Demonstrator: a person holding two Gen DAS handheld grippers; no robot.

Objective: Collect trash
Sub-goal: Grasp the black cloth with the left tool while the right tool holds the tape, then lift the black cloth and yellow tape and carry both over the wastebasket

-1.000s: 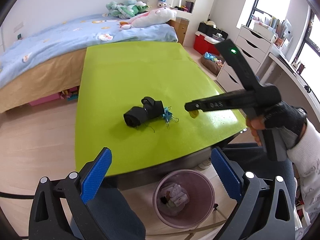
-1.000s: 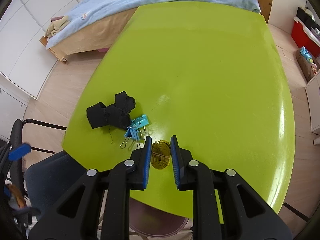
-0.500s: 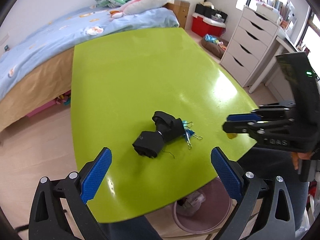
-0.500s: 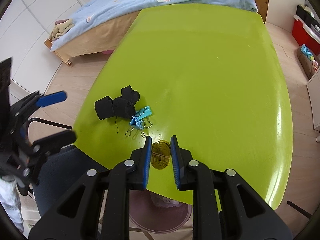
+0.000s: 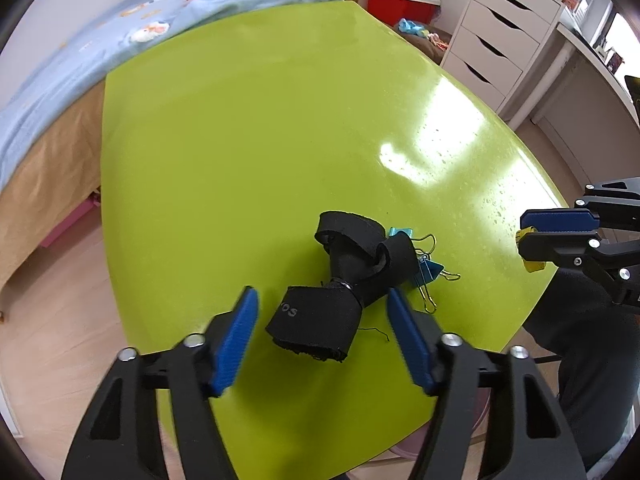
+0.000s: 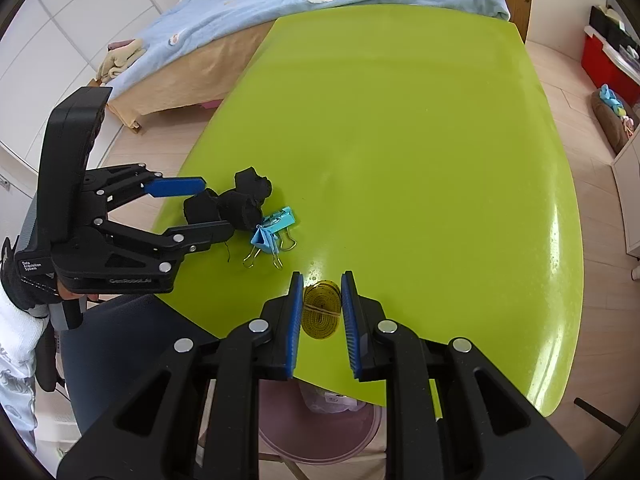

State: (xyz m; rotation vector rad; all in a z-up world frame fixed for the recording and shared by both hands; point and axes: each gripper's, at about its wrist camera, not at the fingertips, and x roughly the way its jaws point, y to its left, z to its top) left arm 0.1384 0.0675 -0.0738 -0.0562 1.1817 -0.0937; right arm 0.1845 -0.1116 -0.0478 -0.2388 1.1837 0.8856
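Observation:
A black fabric strap bundle (image 5: 344,280) lies near the front edge of the green table (image 5: 260,128). My left gripper (image 5: 320,328) is open, its blue pads on either side of the bundle's near end; it also shows in the right wrist view (image 6: 200,208) around the bundle (image 6: 236,204). Blue binder clips (image 5: 428,268) lie against the bundle's right side, also seen in the right wrist view (image 6: 272,232). My right gripper (image 6: 320,312) is shut on a yellow tape roll (image 6: 322,312), held above the table's front edge; in the left wrist view it (image 5: 532,240) is at the right.
A pink trash bin (image 6: 320,432) with some rubbish stands on the floor under the table's front edge. A dark chair (image 6: 120,352) is at the front left. A bed (image 6: 280,0) is beyond the table, white drawers (image 5: 500,28) to the right.
My left gripper has moved forward and down to the black bundle and its jaws have narrowed around it. The right gripper holds the tape roll nearly still.

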